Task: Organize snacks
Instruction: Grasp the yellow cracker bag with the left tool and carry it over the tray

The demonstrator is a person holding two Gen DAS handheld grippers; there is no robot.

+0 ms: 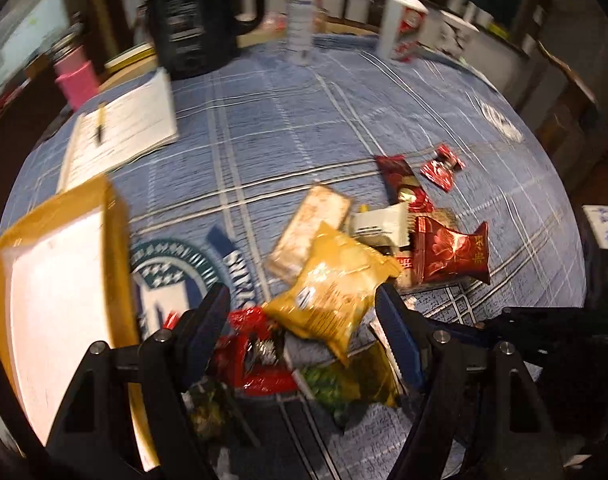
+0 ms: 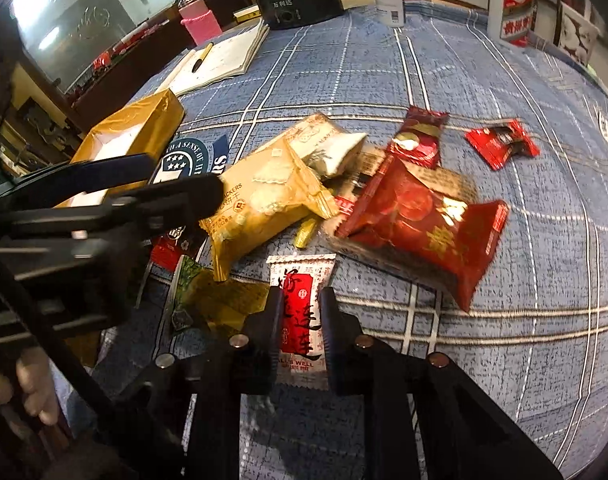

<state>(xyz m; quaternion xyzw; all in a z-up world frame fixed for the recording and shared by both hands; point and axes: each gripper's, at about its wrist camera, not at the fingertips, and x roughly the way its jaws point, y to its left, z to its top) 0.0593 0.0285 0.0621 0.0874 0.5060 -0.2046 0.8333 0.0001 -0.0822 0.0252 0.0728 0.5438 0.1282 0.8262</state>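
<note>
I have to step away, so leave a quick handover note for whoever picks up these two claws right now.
Right claw: shut on the white-and-red packet, which is just above the blue checked tablecloth.
Left claw: open, empty, poised over the yellow cracker bag.
Gold box: open at the left edge of the table, white inside; no snack visible in it.
Still loose in the pile: yellow cracker bag, big red bag, beige packet, green-and-yellow packet, and a small red candy off to the right.
Done: nothing sorted yet, as far as shown. Left: nearly all of it.
</note>
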